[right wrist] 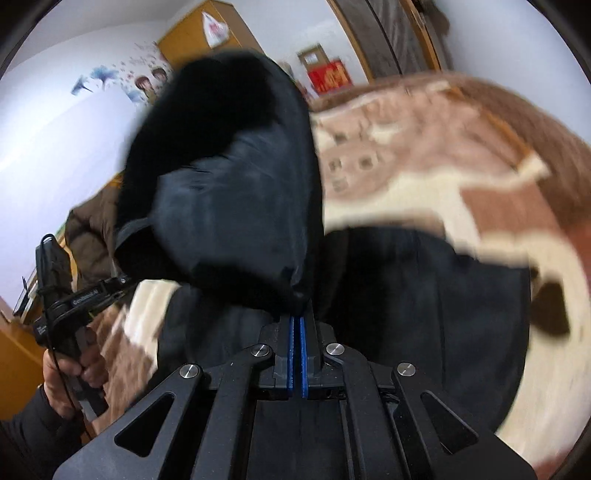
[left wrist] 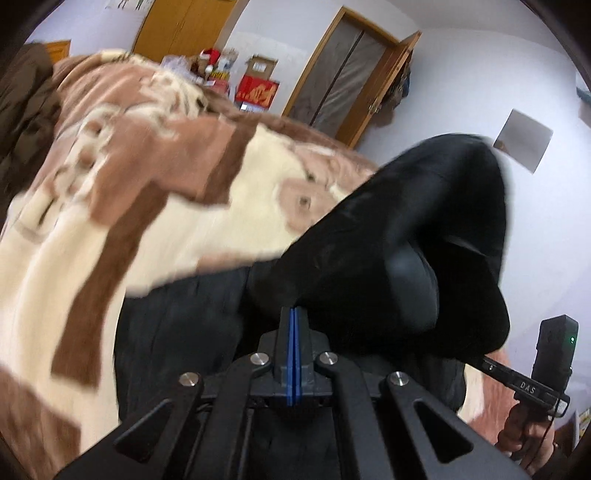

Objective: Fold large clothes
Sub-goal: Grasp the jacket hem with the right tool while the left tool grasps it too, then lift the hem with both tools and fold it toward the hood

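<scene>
**Black coat, hood end lifted over the blanket**

Black padded coat (left wrist: pixel 399 236): hood end raised, the rest lying on the brown-and-cream blanket (left wrist: pixel 110 206) at 6 o'clock below the grippers.

Left gripper (left wrist: pixel 293 314): jaws clamped on the hood's edge, cloth rising toward 1 o'clock.

Right gripper (right wrist: pixel 297 319): jaws likewise pinched on the hood's edge, cloth bulging toward 11 o'clock.

Handling note: keep both grips level and equally taut, carry the hood flat over the body, align edges before releasing; uneven pull likely skews the fold.

Home bedroom: blanket-covered bed (left wrist: pixel 147 206), wardrobe (left wrist: pixel 184 29).
</scene>
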The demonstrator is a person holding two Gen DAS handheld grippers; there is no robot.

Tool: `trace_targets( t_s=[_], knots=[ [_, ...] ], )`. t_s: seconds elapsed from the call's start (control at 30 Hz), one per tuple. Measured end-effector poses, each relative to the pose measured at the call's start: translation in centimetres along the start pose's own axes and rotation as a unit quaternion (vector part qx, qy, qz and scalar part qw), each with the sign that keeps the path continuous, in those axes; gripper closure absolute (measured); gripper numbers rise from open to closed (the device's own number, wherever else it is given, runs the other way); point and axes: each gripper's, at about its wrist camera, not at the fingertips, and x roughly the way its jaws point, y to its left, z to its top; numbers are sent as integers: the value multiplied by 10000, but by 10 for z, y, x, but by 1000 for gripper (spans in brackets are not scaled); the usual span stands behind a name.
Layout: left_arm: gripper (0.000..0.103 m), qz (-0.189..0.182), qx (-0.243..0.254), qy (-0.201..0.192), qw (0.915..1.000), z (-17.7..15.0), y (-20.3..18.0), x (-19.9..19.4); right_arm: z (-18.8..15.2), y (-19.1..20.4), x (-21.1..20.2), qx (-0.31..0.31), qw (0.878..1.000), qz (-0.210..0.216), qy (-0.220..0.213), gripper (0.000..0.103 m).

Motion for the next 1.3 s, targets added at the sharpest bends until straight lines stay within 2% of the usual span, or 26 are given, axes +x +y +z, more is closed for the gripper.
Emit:
trace_targets(
  t_s=[0.1, 0.23, 0.33, 0.4, 0.5, 0.6, 0.67, 0.7, 0.77, 0.83, 0.9, 1.0, 1.07, 1.2, 1.3],
  knots=[
    [103, 271, -34, 306, 9992, -32, 12, -7, -28, -9, -3, 78, 9995, -146, 262, 101],
    [103, 589, -72, 591, 9965, -62, 31, -27, -47, -19, -15, 157, 9979, -454, 442, 101],
    [103, 729, -50, 520, 9960, -69, 40, -49, -36, -18, -34, 194, 9981, -548, 227, 101],
    [103, 771, -51, 436, 9961, -62, 40, -58, -20, -6, -40, 97, 9985, -529, 30, 100],
    [103, 605, 57, 271, 9978, -41, 25, -60, 13, 17, -36, -178, 9987, -425, -208, 97],
    [102, 244, 312, 141, 9991, -16, -9, -48, 41, 41, -25, -435, 9976, -354, -409, 97],
    [102, -29, 527, 119, 9985, -6, -32, -34, 46, 51, -14, -491, 9980, -170, -355, 96],
    [102, -135, 605, 188, 9979, -6, -42, -24, 45, 51, -3, -488, 9985, -134, -185, 96],
    [102, -271, 771, 407, 9958, -16, -56, -6, 27, 48, 15, -469, 9982, -301, 203, 96],
    [102, -306, 946, 641, 9930, -41, -61, 9, -10, 37, 37, -495, 9960, -433, 610, 96],
    [102, -186, 965, 967, 9905, -74, -52, 25, -47, 19, 54, -372, 9925, -641, 970, 96],
    [102, 90, 775, 1469, 9861, -122, -29, 50, -88, -2, 70, 42, 9914, -540, 1190, 96],
    [102, 56, 607, 1399, 9883, -134, -20, 53, -96, -6, 72, 62, 9926, -561, 1078, 96],
    [102, 113, 347, 1499, 9880, -126, -17, 56, -87, 0, 70, 84, 9906, -707, 1165, 96],
    [102, 198, 380, 1539, 9872, -117, -23, 40, -77, 18, 38, -57, 9929, -739, 931, 96]
  ],
)
